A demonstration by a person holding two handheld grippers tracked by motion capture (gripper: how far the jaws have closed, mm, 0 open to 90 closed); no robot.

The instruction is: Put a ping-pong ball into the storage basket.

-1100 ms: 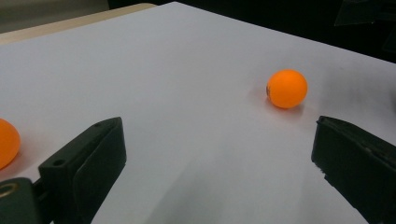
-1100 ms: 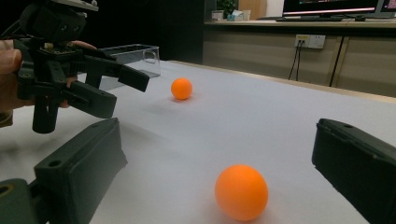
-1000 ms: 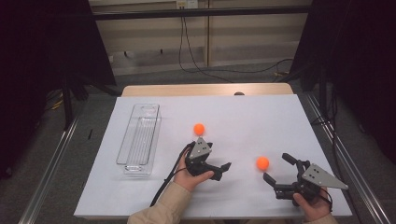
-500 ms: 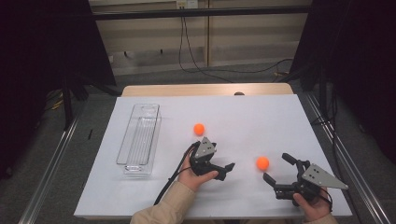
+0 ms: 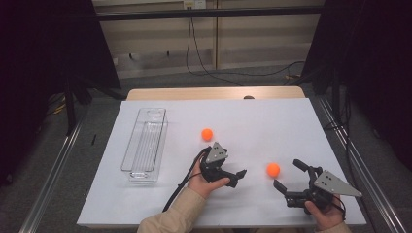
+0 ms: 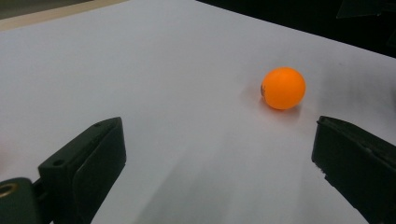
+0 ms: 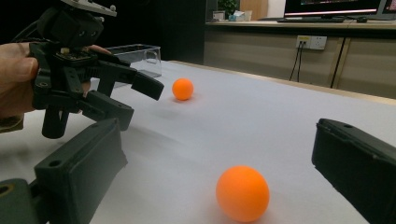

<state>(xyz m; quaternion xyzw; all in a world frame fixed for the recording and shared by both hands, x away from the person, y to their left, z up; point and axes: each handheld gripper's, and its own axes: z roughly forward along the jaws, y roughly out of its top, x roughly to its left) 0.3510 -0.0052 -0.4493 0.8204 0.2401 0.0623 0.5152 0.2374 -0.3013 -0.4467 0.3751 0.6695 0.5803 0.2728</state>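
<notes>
While both grippers rest low over the white table sheet (image 5: 272,121), neither holds anything. The left gripper (image 5: 232,175) has its jaws spread wide and points toward the near orange ball (image 5: 273,169), which lies on the sheet between the two grippers. In the left gripper view that ball (image 6: 283,87) sits ahead of the jaws, nearer the right-hand one, and apart from both. The right gripper (image 5: 286,177) is likewise released, jaws wide; in the right gripper view the near ball (image 7: 242,192) lies between the jaws, touching neither. A second orange ball (image 5: 207,134) rests farther up the sheet, just beyond the left gripper; it appears in the right gripper view (image 7: 182,88) past the left gripper (image 7: 128,100). A clear plastic tray (image 5: 131,154) stands at the sheet's left side, well apart from both balls.
</notes>
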